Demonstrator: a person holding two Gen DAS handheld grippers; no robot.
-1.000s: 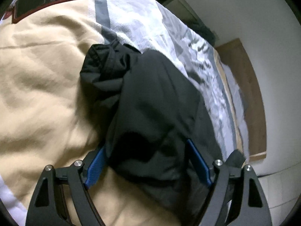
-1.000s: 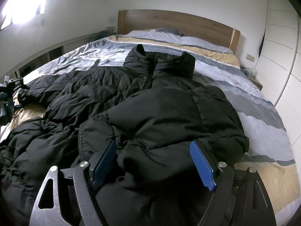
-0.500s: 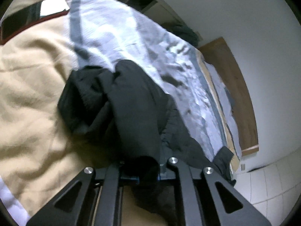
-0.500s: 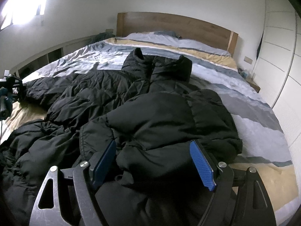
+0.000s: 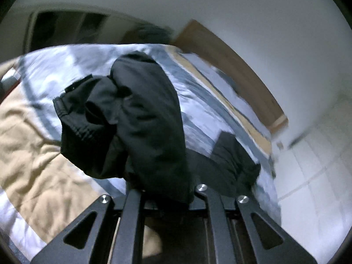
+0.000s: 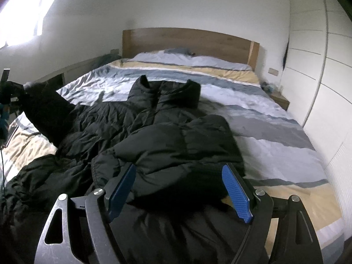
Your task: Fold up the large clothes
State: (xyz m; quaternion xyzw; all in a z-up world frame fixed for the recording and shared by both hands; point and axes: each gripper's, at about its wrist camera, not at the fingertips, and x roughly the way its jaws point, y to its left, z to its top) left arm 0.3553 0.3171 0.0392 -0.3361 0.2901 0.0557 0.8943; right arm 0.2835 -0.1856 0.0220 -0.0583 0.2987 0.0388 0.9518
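Note:
A black puffer jacket [image 6: 167,136] lies spread on the bed, collar toward the headboard. My left gripper [image 5: 162,194] is shut on the jacket's left sleeve [image 5: 136,121] and holds it lifted off the bed; the cuff hangs over to the left. That lifted sleeve [image 6: 46,110] and the left gripper [image 6: 6,101] show at the left edge of the right wrist view. My right gripper [image 6: 179,189] is open, its blue pads [image 6: 236,192] on either side of a folded-over part of the jacket's front, just above it.
The bed [image 6: 275,136] has a striped grey, white and tan cover and a wooden headboard [image 6: 187,41]. White wardrobe doors [image 6: 319,66] stand to the right, a nightstand [image 6: 279,99] beside them. A low shelf [image 6: 72,70] runs along the left wall.
My left gripper closed on the sleeve and raised it off the bed, tilting up toward the headboard. My right gripper stayed open and rose slightly over the jacket.

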